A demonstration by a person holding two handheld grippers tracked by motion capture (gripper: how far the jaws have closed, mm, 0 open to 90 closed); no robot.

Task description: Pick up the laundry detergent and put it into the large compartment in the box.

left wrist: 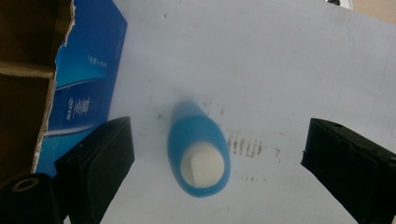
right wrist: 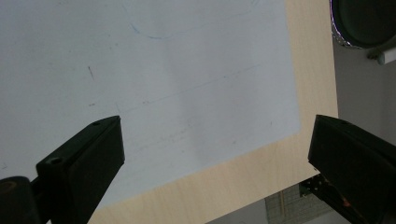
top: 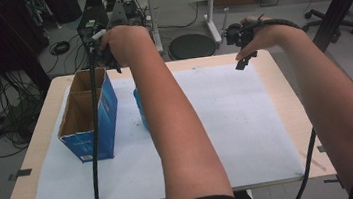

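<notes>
Your left gripper (left wrist: 210,154) hangs over the blue bottle (left wrist: 198,151), fingers (left wrist: 95,163) spread wide, nothing grabbed yet. Bottle stands on the tabletop (top: 282,75) just beside the box (top: 88,114). Right gripper (right wrist: 219,163) is wide open too, w/ nothing in it. Grab & move are left.

We see both forearms entering from the near edge and stretching toward the far side. The left forearm runs up the middle-left, its hand closed around the left tongs (top: 109,54) at the far left; in the left gripper view its two black jaws stand wide apart, nothing between their pads. The right forearm crosses the right side, its hand curled over the right tongs (top: 241,47) at the far right. In the right gripper view we find these jaws (right wrist: 215,154) likewise spread wide, holding nothing.
</notes>
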